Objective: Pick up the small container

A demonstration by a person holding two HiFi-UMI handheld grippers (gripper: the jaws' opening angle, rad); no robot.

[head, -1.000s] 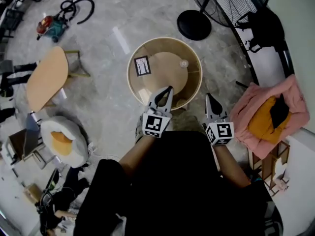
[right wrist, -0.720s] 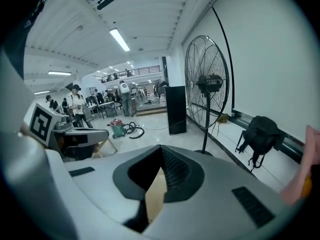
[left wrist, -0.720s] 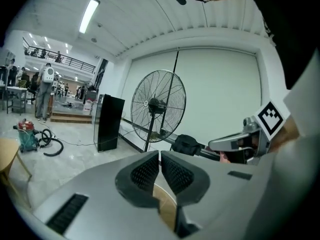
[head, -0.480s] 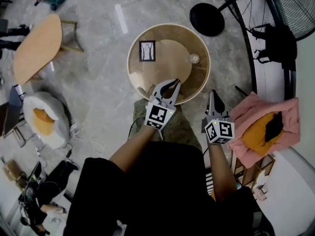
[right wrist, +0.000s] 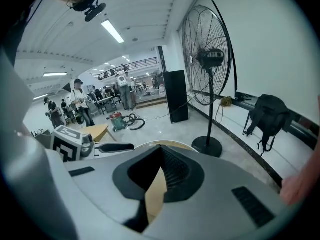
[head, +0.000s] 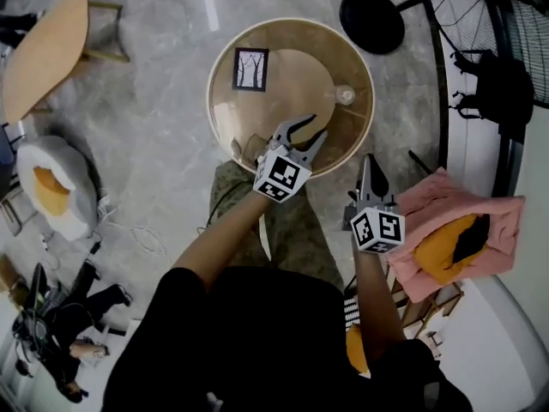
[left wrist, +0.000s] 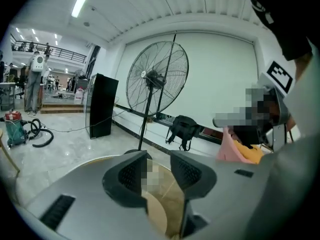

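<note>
The small container (head: pixel 345 94) is a clear little cup standing on the right side of the round wooden table (head: pixel 225 118). My left gripper (head: pixel 314 129) hangs over the table's near edge, short of the cup and to its left. Its jaws are opening, with a gap between them and nothing in it. In the left gripper view the left gripper (left wrist: pixel 156 170) points across the tabletop toward a standing fan (left wrist: pixel 157 79). My right gripper (head: pixel 367 160) stays off the table's near right edge, its jaws together and empty. The right gripper (right wrist: pixel 159 160) shows the same in its own view.
A card with a tree picture (head: pixel 250 69) lies on the table's far left. The fan's black base (head: pixel 371 21) stands just beyond the table. A black backpack (head: pixel 485 84) and a pink cloth pile (head: pixel 455 239) are to the right. A low wooden table (head: pixel 43 50) is at far left.
The person has stepped closer to the round table. My left gripper has gone forward over the table's near edge and its jaws have parted. The right gripper stays shut beside it.
</note>
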